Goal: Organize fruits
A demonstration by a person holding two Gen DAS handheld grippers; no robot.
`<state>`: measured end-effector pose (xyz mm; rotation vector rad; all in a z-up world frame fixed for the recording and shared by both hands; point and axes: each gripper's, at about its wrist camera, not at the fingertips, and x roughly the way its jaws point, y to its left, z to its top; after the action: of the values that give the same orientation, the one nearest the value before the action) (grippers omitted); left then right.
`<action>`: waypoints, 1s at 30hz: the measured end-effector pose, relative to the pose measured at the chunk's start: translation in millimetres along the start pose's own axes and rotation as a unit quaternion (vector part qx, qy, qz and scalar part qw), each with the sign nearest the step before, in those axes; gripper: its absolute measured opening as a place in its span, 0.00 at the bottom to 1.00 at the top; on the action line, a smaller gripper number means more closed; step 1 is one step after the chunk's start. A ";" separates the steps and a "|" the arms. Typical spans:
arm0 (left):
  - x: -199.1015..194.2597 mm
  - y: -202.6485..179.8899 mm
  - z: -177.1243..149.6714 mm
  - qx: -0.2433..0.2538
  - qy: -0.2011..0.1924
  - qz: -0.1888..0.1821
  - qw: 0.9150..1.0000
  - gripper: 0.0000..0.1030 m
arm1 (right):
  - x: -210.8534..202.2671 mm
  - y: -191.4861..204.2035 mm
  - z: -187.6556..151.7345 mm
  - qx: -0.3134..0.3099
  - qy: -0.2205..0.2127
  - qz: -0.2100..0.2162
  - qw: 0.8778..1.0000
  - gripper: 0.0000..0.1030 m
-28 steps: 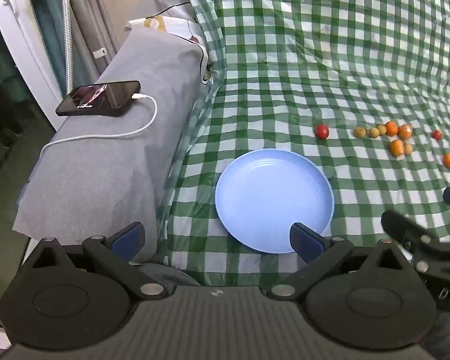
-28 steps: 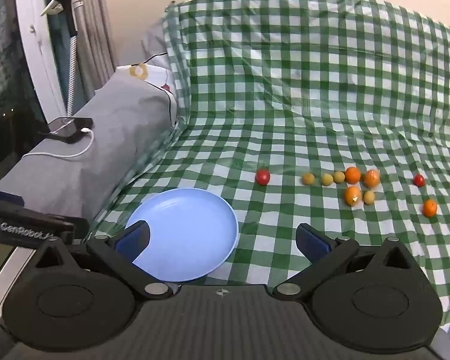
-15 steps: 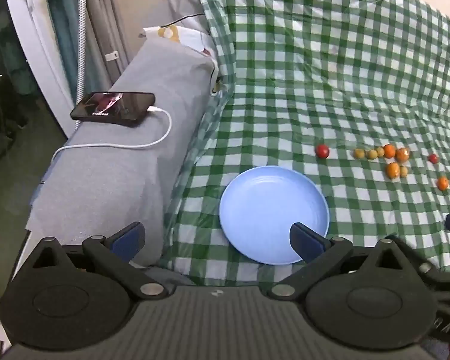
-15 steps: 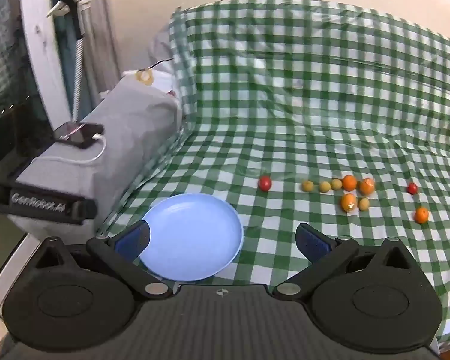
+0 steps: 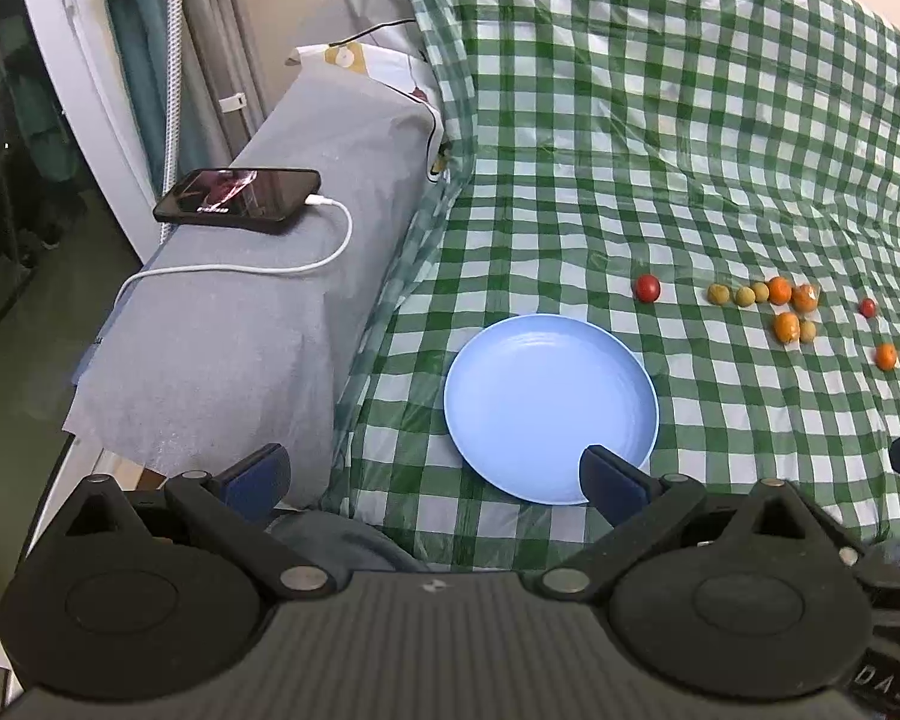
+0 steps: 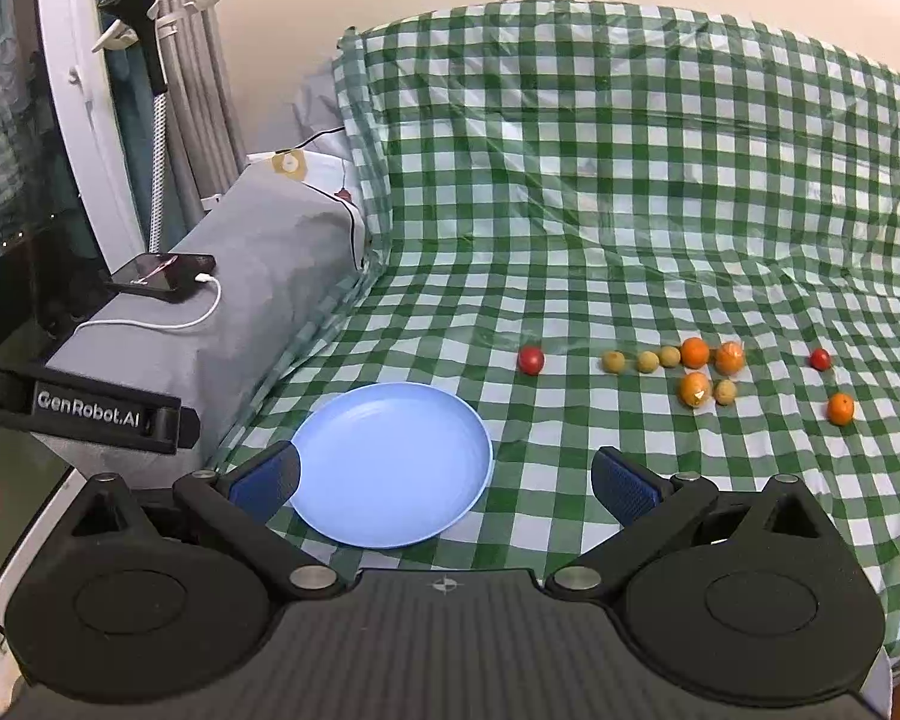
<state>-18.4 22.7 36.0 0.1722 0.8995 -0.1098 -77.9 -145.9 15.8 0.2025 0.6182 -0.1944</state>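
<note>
I hold both grippers low and level over the near edge of the green checked cloth (image 6: 630, 180), each pointing forward across it. My left gripper (image 5: 432, 474) has its fingers (image 5: 609, 477) spread wide with nothing between them; the right one of them overlaps the near rim of the blue plate (image 5: 549, 402), while the left one hangs over the grey covered armrest (image 5: 240, 324) where a phone (image 5: 237, 201) lies on its white cable (image 5: 240, 267). My right gripper (image 6: 444, 480) is likewise released and empty, its fingers (image 6: 624, 489) set apart, the plate (image 6: 390, 462) lying between them and toward the left one. The fruits (image 6: 696, 372) sit well ahead of the fingers, on the cloth beyond the plate: a red one (image 6: 531, 359) nearest it, then a cluster of yellowish and orange ones, then another red one (image 6: 819, 359) and an orange one (image 6: 840, 408) farther right. None lies on the plate.
</note>
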 end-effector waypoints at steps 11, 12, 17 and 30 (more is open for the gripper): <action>8.7 4.8 -1.3 -0.009 0.011 -0.005 1.000 1.00 | 1.5 -0.5 6.9 -0.020 0.018 -0.005 1.000 0.99; 9.5 5.0 -1.3 -0.008 0.011 -0.005 1.000 1.00 | 2.9 0.1 9.5 -0.019 0.020 -0.005 1.000 0.99; 11.6 3.6 -1.2 -0.004 0.010 -0.005 1.000 1.00 | 5.4 2.7 11.9 -0.023 0.024 -0.005 0.999 0.99; 19.8 -1.7 -1.1 0.006 0.023 -0.009 1.000 1.00 | 9.2 0.1 12.1 -0.014 0.033 -0.010 0.999 0.99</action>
<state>-7.3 20.8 19.6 0.1778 0.9465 -0.1288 -63.9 -149.8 20.1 0.1758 0.6894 -0.1995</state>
